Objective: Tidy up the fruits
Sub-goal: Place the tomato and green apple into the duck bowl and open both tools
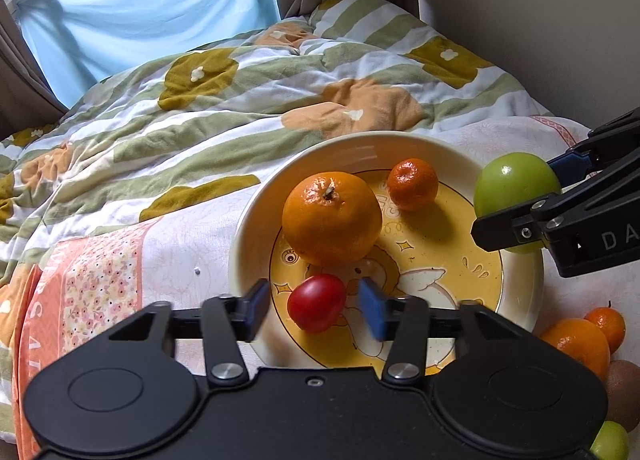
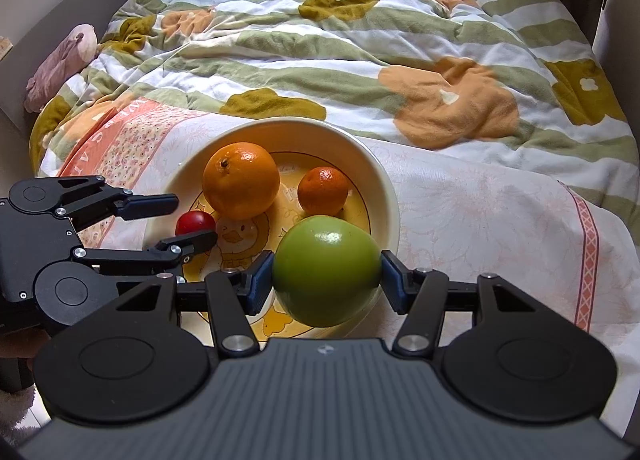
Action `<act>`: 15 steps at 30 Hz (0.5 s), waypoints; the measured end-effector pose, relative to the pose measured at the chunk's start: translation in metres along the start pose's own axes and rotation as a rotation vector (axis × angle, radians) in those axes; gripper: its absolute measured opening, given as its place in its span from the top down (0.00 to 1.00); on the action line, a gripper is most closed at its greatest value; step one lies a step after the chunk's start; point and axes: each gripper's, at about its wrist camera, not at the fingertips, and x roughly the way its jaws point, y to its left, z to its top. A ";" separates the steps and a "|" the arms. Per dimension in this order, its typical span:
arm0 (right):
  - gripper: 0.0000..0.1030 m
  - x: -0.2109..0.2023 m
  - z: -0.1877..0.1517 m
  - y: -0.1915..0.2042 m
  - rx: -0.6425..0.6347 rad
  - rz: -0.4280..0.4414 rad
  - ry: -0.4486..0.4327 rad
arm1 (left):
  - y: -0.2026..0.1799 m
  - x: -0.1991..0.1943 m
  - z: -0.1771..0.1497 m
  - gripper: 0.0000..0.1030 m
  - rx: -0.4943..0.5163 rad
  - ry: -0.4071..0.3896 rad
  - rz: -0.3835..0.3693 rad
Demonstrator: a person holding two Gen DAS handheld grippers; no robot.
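A cream plate (image 1: 248, 219) (image 2: 384, 183) with a yellow cartoon centre lies on the bed. On it sit a large orange (image 1: 331, 217) (image 2: 241, 179), a small mandarin (image 1: 413, 184) (image 2: 323, 190) and a small red fruit (image 1: 316, 303) (image 2: 195, 223). My left gripper (image 1: 316, 310) (image 2: 188, 219) is open with its pads either side of the red fruit, not touching it. My right gripper (image 2: 326, 280) (image 1: 520, 199) is shut on a green apple (image 2: 326, 272) (image 1: 516, 187) and holds it over the plate's near right rim.
Beside the plate in the left wrist view lie an orange (image 1: 580, 344), a mandarin (image 1: 606, 326), a kiwi (image 1: 624, 392) and a green fruit (image 1: 610, 444). A rumpled flowered quilt (image 1: 240, 111) covers the bed. A plush toy (image 2: 60, 63) lies at the far left.
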 end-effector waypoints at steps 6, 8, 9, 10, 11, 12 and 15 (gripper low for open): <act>0.31 -0.001 0.002 -0.005 0.005 0.010 0.000 | 0.002 -0.019 0.002 0.09 -0.024 -0.023 -0.013; 0.31 -0.001 0.004 -0.006 0.003 0.016 0.002 | 0.004 -0.024 0.001 0.09 -0.036 -0.017 -0.009; 0.31 -0.001 0.004 -0.007 -0.005 0.020 0.002 | 0.004 -0.027 0.001 0.09 -0.042 -0.013 -0.006; 0.31 0.000 0.005 -0.006 -0.015 0.023 0.000 | 0.005 -0.029 0.000 0.09 -0.047 -0.011 0.000; 0.31 0.000 0.006 -0.005 -0.028 0.026 -0.001 | 0.005 -0.032 -0.001 0.09 -0.051 -0.010 0.005; 0.31 0.001 0.007 -0.004 -0.039 0.027 -0.002 | 0.006 -0.034 -0.002 0.09 -0.059 -0.008 0.009; 0.31 0.006 0.009 0.002 -0.087 0.033 -0.006 | 0.011 -0.040 -0.005 0.09 -0.092 0.000 0.013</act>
